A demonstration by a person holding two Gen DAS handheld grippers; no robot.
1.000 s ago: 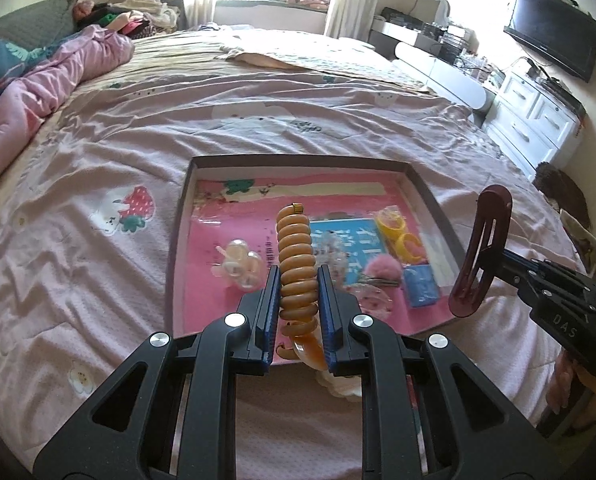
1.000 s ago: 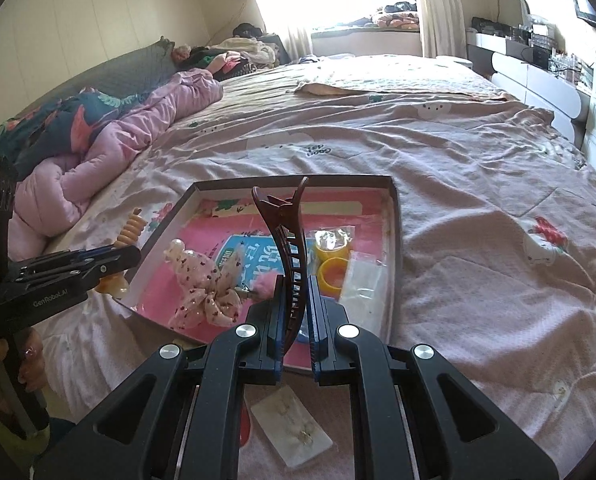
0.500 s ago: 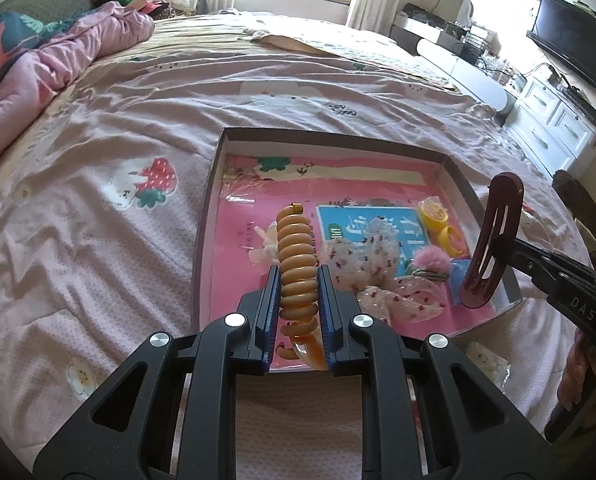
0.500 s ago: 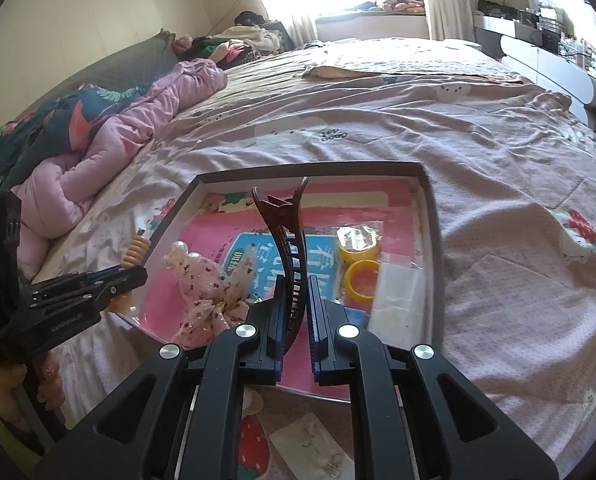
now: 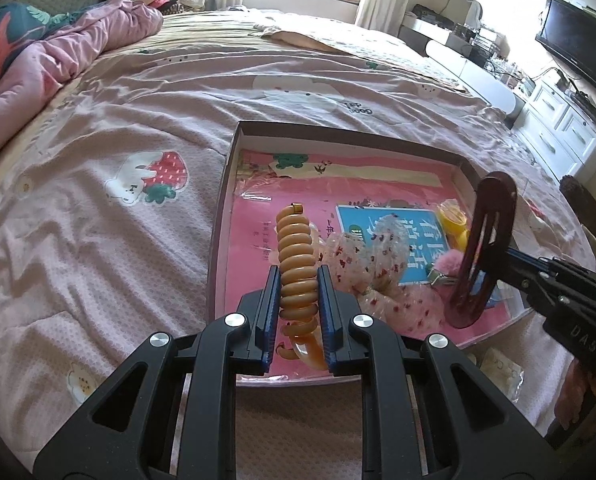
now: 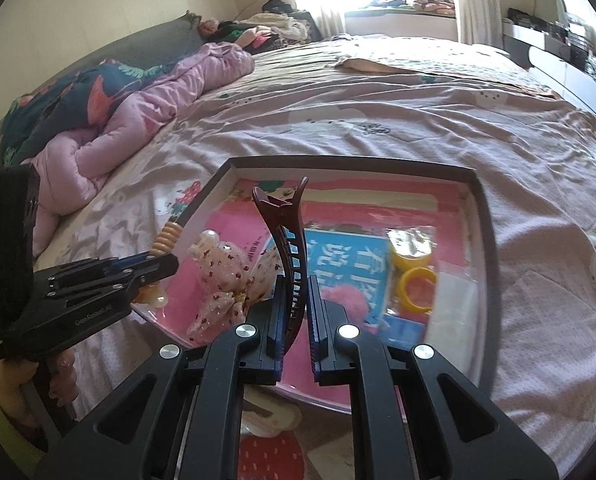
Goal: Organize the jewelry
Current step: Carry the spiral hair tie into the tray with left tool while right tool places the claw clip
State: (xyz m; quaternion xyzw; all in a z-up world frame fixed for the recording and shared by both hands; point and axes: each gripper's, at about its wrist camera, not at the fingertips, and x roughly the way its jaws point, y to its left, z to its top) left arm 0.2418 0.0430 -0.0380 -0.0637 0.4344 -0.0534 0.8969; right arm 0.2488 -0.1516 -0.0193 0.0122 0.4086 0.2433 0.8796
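Jewelry tray point(image 5: 223, 184): a shallow dark-rimmed tray with a pink printed floor, lying on the bed, near its front edge, with both grippers held over its near side.
Bedspread point(image 5: 98, 240): pale pink, printed with strawberries and little animals; a pink quilt point(image 5: 70, 56) is bunched at the far left.
Left gripper point(image 5: 298, 300): fingers clenched on an amber spiral hair clip point(image 5: 296, 256), which stands upright between the pads over the tray's near left part.
Left hand point(image 6: 64, 380): wrapped around the gripper's handle, low at the left of the right wrist view.
Bow point(image 6: 226, 280): sheer pink fabric with small red dots, lying on the tray floor between the two grippers.
Blue card point(image 5: 390, 236): flat on the tray floor, partly under the bow.
Right gripper point(image 6: 296, 312): fingers closed tight on a dark red claw clip point(image 6: 286, 240), held upright, teeth facing right, above the tray's near edge.
Pink pompom point(image 6: 344, 298): on the tray, just right of the right gripper's tips.
Yellow rings point(image 6: 416, 276): two, in a clear packet in the tray's right part.
Small packet point(image 5: 500, 368): clear, lying on the bedspread outside the tray's near right corner.
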